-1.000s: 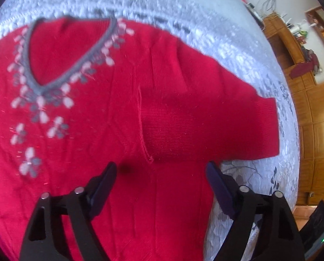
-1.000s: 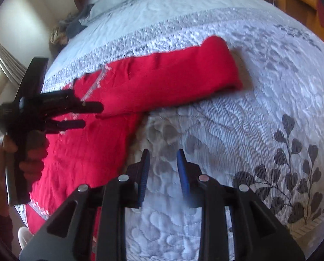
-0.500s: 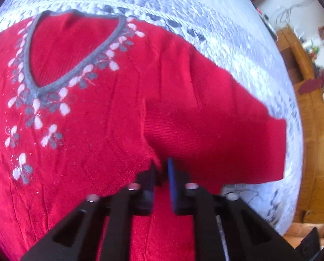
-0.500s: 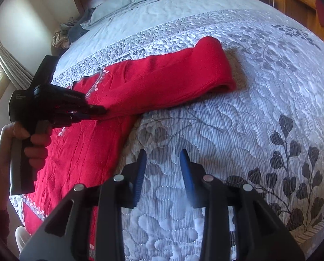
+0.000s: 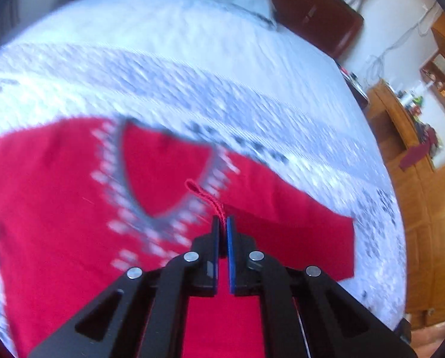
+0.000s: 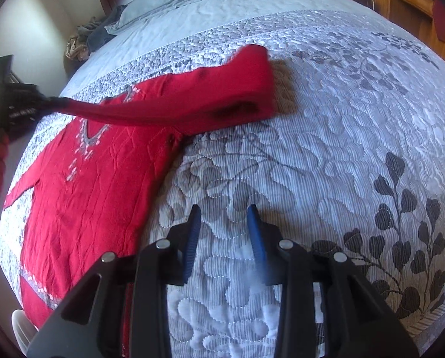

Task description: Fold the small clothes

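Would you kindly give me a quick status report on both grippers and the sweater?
Left gripper shut on red sweater, sleeve lifted off the bed. Right gripper open, over the quilt, holding nothing. Nothing in the way.

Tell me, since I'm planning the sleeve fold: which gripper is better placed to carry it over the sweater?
Left. The left gripper is shut on the sleeve, lifted above the sweater. The right gripper hangs open over the bedspread, holding nothing.

Red sweater [image 6: 97, 185] with grey-white floral neckline; grey leaf-patterned quilt [image 6: 327, 155].
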The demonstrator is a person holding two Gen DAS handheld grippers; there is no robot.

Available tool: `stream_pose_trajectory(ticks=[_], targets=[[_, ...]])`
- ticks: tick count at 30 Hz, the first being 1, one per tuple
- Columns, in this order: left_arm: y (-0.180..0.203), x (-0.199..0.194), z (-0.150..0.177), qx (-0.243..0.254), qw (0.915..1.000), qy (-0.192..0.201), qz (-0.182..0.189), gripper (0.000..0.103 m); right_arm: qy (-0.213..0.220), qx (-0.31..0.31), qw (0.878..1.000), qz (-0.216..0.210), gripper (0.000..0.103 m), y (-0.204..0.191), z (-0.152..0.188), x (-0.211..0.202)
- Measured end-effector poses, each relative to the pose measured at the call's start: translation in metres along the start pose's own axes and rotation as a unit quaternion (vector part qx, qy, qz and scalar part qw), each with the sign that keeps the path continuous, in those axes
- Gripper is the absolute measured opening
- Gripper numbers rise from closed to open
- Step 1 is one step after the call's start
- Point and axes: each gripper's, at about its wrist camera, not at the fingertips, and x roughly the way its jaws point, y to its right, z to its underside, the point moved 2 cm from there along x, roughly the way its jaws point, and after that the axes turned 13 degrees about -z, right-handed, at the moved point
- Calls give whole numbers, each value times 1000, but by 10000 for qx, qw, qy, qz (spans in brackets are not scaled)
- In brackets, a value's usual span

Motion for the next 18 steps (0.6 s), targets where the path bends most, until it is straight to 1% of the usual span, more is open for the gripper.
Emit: stream_pose_trajectory(ticks=[2,5,10,11,12,14,15,17,18], targets=[[-29,-5,-12,-131,9995,156,-232,4,-20,-51,10000,11,33,-2,1,2],[-85,-8,-33,-399,9964,402,-638,4,-38,-108,9999,3,33,-5,2,3],[-150,1,-42,-724,9883,591,-1201,4,-90,-200,9997,86,33,-8,4,10],[-157,7,-41,-706,9883,552,-1237,4,-96,-226,9996,100,33,-9,4,11],[-163,20,-40,-633,9905,389,-1161,4,-100,-254,9996,114,34,-10,4,12],[-166,36,-34,-552,9915,247,-1149,4,-123,-213,9997,47,35,-11,2,12],[-166,46,-29,-491,9921,154,-1145,5,-136,-129,9998,-90,37,-10,0,11],[-168,57,-21,-458,9929,-4,-1096,6,-189,205,9982,-535,40,-8,-8,12],[-169,61,-15,-455,9928,-88,-1102,12,-234,318,9970,-670,42,-8,-13,14]])
